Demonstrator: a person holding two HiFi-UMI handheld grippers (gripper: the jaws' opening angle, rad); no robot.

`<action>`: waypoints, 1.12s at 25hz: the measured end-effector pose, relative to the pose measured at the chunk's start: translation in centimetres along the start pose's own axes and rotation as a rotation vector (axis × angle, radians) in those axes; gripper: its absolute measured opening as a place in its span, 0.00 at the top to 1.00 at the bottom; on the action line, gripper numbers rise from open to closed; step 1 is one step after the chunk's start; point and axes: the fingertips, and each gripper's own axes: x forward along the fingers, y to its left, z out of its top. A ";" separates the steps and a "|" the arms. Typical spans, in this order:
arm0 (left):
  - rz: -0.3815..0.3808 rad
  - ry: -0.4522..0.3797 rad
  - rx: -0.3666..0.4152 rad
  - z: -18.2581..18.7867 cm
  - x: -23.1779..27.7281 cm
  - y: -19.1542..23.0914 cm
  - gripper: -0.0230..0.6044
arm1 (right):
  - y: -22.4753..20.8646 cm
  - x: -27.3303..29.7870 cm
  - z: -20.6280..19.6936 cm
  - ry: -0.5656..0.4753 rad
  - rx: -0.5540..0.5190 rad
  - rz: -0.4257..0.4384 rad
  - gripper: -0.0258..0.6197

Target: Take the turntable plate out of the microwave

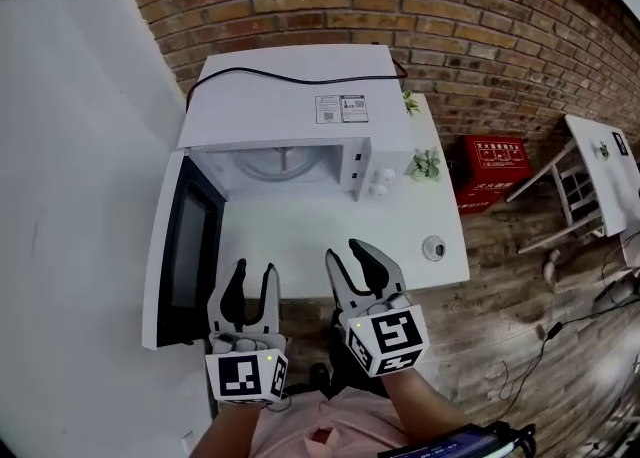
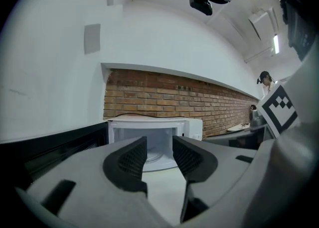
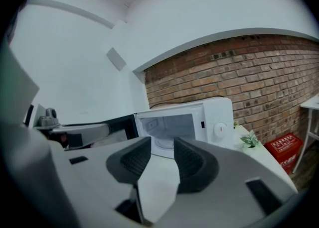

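Left claw [image 1: 254, 271] and right claw [image 1: 348, 254] both open, nothing between the jaws. Turntable plate [image 1: 280, 162] sits inside the microwave [image 1: 290, 106], straight ahead of both claws and well apart from them. Risk: a one-edge pinch lets the plate slip, or it clips the cavity lip coming out.

1. A white table [image 1: 300, 246] fills the middle of the head view.
2. A white microwave [image 1: 290, 106] sits on the far part of the table, in the upper middle. Its door swings open to the left.
3. A little green plant [image 1: 426, 164] stands on the table just right of the microwave.
4. A second plant [image 1: 410, 101] stands farther back, by the brick wall.
5. A small round thing [image 1: 433, 247] lies near the table's right edge.
6. A red box [image 1: 492, 174] sits on the wooden floor [image 1: 520, 276], right of the table.
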 end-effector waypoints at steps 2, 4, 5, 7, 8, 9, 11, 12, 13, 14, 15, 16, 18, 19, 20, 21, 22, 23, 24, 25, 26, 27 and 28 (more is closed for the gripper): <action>0.019 0.001 0.004 0.4 1.8 0.3 0.70 | -0.9 1.6 0.9 -0.005 0.001 0.023 0.73; 0.036 -0.005 0.009 1.0 3.5 0.5 0.70 | -1.7 3.2 2.0 -0.016 -0.002 0.046 0.73; 0.044 -0.009 0.013 1.4 4.3 0.6 0.70 | -2.0 4.0 2.5 -0.021 -0.003 0.058 0.73; 0.059 -0.017 0.021 2.1 5.5 0.8 0.69 | -2.5 5.2 3.3 -0.026 -0.003 0.079 0.73; 0.067 -0.021 0.024 2.5 6.0 0.9 0.69 | -2.7 5.8 3.8 -0.029 -0.004 0.088 0.73; 0.075 -0.026 0.026 2.9 6.5 1.1 0.69 | -2.8 6.4 4.2 -0.032 -0.005 0.098 0.73; 0.089 -0.036 0.027 3.6 7.4 1.5 0.69 | -3.0 7.5 4.9 -0.038 -0.009 0.113 0.73; 0.095 -0.039 0.028 3.8 7.7 1.8 0.69 | -3.0 8.0 5.2 -0.039 -0.011 0.119 0.73; 0.099 -0.042 0.029 3.9 8.1 2.1 0.69 | -3.0 8.5 5.3 -0.039 -0.014 0.124 0.73; 0.103 -0.045 0.027 4.0 8.4 2.5 0.70 | -3.0 9.0 5.4 -0.037 -0.018 0.128 0.73; 0.106 -0.046 0.024 4.0 8.8 2.8 0.69 | -2.9 9.6 5.5 -0.034 -0.022 0.132 0.73; 0.107 -0.047 0.020 3.9 9.2 3.2 0.70 | -2.8 10.2 5.5 -0.029 -0.026 0.135 0.73; 0.101 -0.044 0.015 3.5 10.1 4.0 0.70 | -2.4 11.5 5.1 -0.014 -0.032 0.137 0.73; 0.094 -0.040 0.012 3.3 10.5 4.3 0.70 | -2.3 12.1 4.9 -0.003 -0.034 0.136 0.73; 0.087 -0.034 0.009 3.0 10.9 4.6 0.70 | -2.2 12.7 4.6 0.009 -0.034 0.133 0.73; 0.079 -0.027 0.004 2.6 11.4 4.9 0.70 | -2.1 13.3 4.3 0.021 -0.034 0.129 0.73; 0.073 -0.022 -0.003 2.3 11.8 5.3 0.70 | -2.1 14.0 4.0 0.034 -0.031 0.126 0.73; 0.067 -0.018 -0.010 2.0 12.2 5.7 0.70 | -2.0 14.6 3.6 0.048 -0.027 0.122 0.73; 0.062 -0.012 -0.017 1.7 12.5 6.1 0.70 | -1.9 15.1 3.1 0.062 -0.021 0.118 0.73; 0.056 -0.007 -0.025 1.3 12.8 6.4 0.70 | -1.9 15.6 2.5 0.076 -0.015 0.112 0.73; 0.049 -0.001 -0.033 0.8 13.1 6.6 0.70 | -2.0 16.1 1.9 0.089 -0.010 0.105 0.73; 0.041 0.006 -0.041 0.3 13.4 6.7 0.70 | -2.1 16.5 1.3 0.103 -0.008 0.098 0.73; 0.033 0.015 -0.048 -0.2 13.5 6.8 0.70 | -2.2 16.8 0.7 0.117 -0.007 0.092 0.73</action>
